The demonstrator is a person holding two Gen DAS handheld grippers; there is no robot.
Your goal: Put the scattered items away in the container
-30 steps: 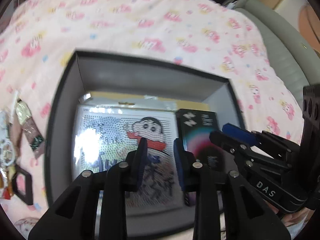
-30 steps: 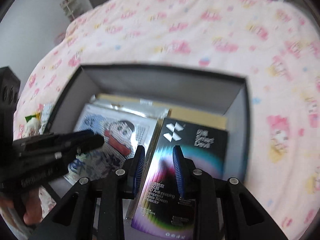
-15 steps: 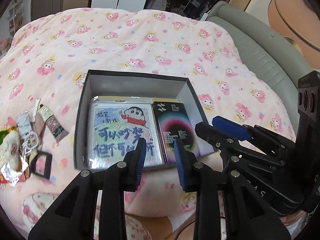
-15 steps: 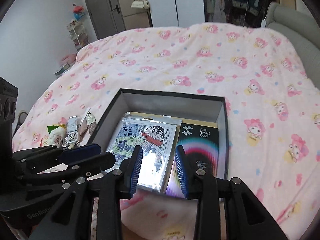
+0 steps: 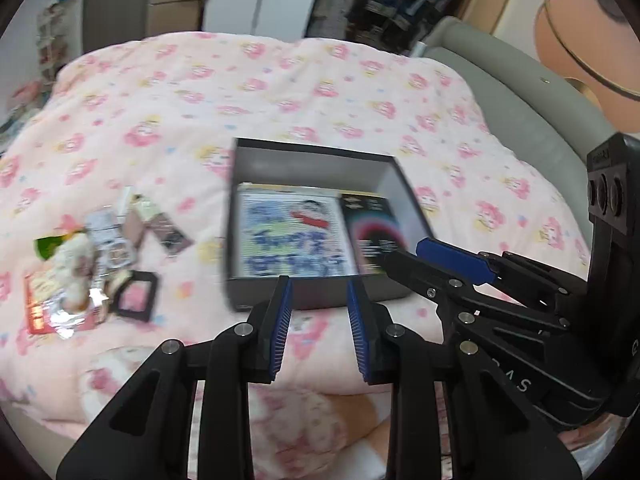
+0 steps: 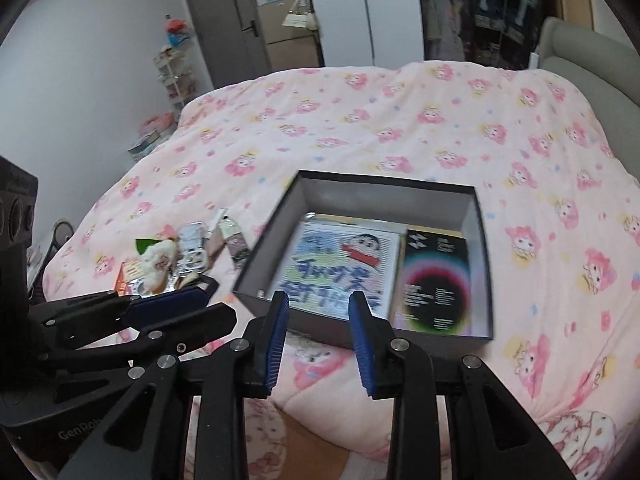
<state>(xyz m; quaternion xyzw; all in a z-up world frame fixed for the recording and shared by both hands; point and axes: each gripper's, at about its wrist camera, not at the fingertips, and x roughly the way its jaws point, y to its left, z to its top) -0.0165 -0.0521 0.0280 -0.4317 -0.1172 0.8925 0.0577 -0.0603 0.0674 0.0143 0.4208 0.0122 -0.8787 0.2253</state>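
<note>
Left gripper point(image 5: 319, 292): its jaws are being held apart with nothing between them, above the quilt on the near side of the box.
Right gripper point(image 6: 319, 307): its jaws are likewise being kept apart and empty, just short of the box's near wall.
Box point(image 5: 304, 160): it is being seen from farther off than half a second ago, when both grippers were closer over it.
Cartoon sheet point(image 6: 338, 268): it is lying flat inside the box, on its left side.
Black packet point(image 6: 436, 280): it is lying inside the box, just right of the cartoon sheet.
Scattered items point(image 5: 96, 256): they are being left on the quilt point(image 6: 400, 120) to the left of the box, near it but outside.
Left view only: a grey headboard point(image 5: 532, 92) is being shown right of the box.
Right view only: a door point(image 6: 228, 24) and a shelf rack point(image 6: 176, 76) are being shown far behind the box.
</note>
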